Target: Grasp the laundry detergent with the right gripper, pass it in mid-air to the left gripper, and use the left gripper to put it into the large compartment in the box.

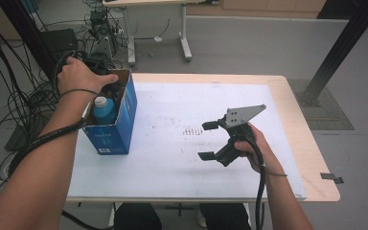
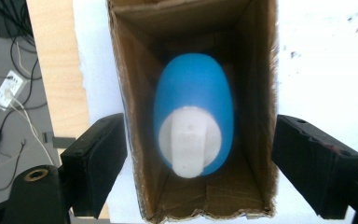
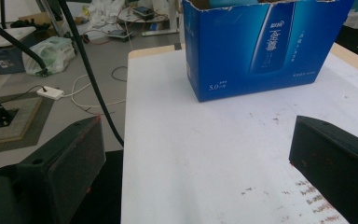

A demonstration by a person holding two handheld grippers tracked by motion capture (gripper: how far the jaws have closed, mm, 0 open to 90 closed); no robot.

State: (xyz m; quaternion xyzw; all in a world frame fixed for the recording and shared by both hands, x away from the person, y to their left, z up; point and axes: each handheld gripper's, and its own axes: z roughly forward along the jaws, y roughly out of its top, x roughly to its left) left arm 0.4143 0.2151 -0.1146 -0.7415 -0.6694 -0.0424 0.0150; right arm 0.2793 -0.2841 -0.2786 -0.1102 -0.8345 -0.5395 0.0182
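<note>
An open-topped blue cardboard box stands on the left part of the white-covered table. A blue bottle with a white cap stands inside it. In the left gripper view I look straight down into the box at the bottle. My left gripper hangs above the box, open, its jaws wider than the box and touching nothing. My right gripper hovers over the middle of the table, open and empty. In the right gripper view the right gripper points at the box's printed side.
The table's wooden edge shows past the white sheet on the right. Cables lie tangled on the floor to the left. Another table's legs stand behind. A black post rises at the far right.
</note>
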